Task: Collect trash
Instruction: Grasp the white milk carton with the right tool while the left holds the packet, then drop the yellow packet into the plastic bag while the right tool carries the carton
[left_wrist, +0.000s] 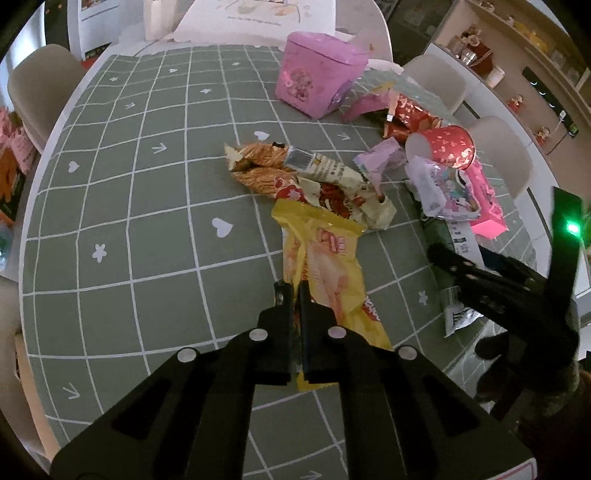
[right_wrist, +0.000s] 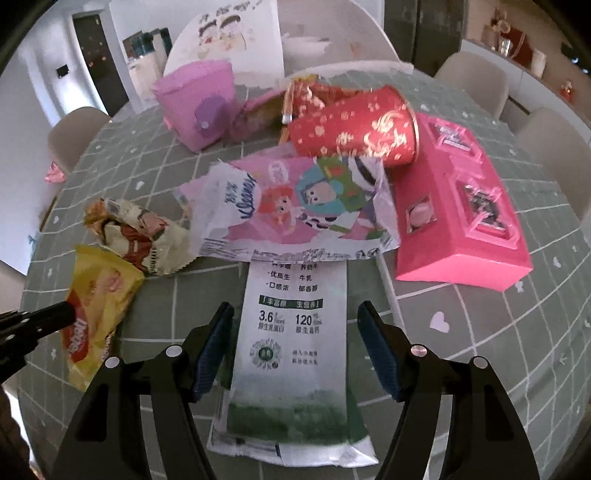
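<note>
**Desk:** What is the left gripper (left_wrist: 291, 291) holding?

**Field:** Its fingers (left_wrist: 282, 301) are clenched on the near edge of a yellow snack wrapper (left_wrist: 325, 258), which lies flat on the green checked surface (left_wrist: 147, 206), just in front of a heap of crumpled wrappers (left_wrist: 317, 177). The foil looks feather-light, limp and slick. I judge an edge pinch like this one the sensible hold, though it may slide out if the pull is quick.

**Desk:** And the right side?

**Field:** The right gripper (right_wrist: 295, 343) hovers with its blue-padded fingers (right_wrist: 214, 347) released, standing either side of a flattened white-and-green milk carton (right_wrist: 295, 350) without touching it. The carton's far end is tucked under a torn tissue packet (right_wrist: 295, 206), beside a pink box (right_wrist: 458, 210) and a tipped red paper cup (right_wrist: 354, 125). Being stiffer card, it should take a squeeze across its width.

**Desk:** Pose?

**Field:** Both tools tilt steeply down toward the surface, the left one showing at the right camera's left edge.
</note>
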